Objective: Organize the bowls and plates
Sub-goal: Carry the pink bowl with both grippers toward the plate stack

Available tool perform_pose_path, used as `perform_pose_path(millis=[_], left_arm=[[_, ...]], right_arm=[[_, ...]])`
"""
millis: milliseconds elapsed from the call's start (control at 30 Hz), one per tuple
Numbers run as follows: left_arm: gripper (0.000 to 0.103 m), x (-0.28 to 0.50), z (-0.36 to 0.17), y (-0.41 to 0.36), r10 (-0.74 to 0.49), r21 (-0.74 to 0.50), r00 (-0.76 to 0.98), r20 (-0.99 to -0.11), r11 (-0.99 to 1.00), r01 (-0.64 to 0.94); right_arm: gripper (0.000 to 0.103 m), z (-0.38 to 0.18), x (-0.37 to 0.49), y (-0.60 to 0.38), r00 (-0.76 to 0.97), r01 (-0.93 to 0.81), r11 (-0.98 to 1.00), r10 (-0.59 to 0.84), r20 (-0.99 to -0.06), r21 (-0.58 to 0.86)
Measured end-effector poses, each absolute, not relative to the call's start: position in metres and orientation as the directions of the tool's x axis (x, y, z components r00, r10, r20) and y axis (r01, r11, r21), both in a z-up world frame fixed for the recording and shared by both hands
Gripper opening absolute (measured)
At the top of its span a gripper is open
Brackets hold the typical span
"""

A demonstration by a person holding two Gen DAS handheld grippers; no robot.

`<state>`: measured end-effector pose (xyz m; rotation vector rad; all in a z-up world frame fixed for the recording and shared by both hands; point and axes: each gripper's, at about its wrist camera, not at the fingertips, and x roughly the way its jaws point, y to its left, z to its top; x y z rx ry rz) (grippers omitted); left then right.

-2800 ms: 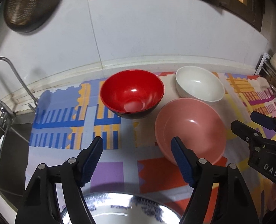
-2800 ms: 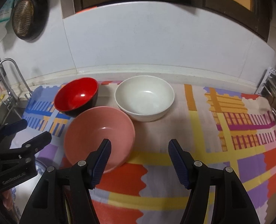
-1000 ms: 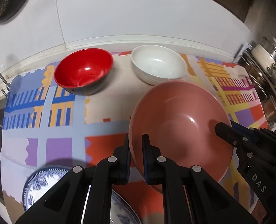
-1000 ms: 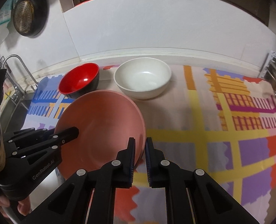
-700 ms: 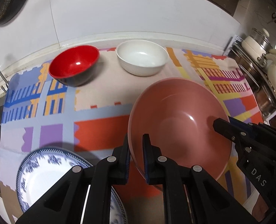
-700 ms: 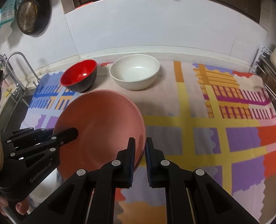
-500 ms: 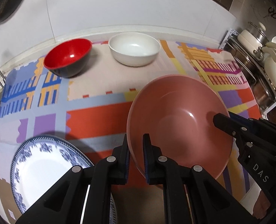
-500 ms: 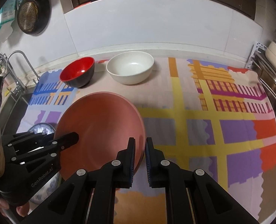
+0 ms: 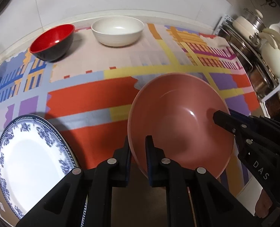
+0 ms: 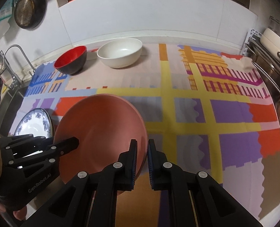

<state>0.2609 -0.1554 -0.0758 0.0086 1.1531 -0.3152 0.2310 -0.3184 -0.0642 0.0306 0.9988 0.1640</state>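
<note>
Pink bowl [image 9: 179, 117] hangs above the patterned bench cloth [image 9: 90, 98] in the left wrist view, its near rim clamped between the left gripper [image 9: 138, 151] fingers, beside a blue-patterned plate [image 9: 28, 157]. The right wrist view shows the right gripper [image 10: 141, 151] fingers pinching the opposite rim; red bowl [image 10: 71, 59] and white bowl [image 10: 121, 54] sit behind.

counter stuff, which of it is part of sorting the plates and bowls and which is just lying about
Part of the job:
- pink bowl, its rim gripped by the left gripper and right gripper
- red bowl
- white bowl
- blue-patterned plate

Just lying about:
- patterned cloth
- faucet
- hanging pan
- pots on the rack
</note>
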Motion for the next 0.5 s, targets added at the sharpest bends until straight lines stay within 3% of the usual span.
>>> perform_pose_path(millis=[500], left_arm=[[0.016, 0.249, -0.087, -0.175, -0.256, -0.164, 0.313, -0.915, 0.942, 0.293]], right_arm=[[0.012, -0.079, 0.218, -0.34, 0.483, -0.088, 0.992, 0.125, -0.867, 0.095]])
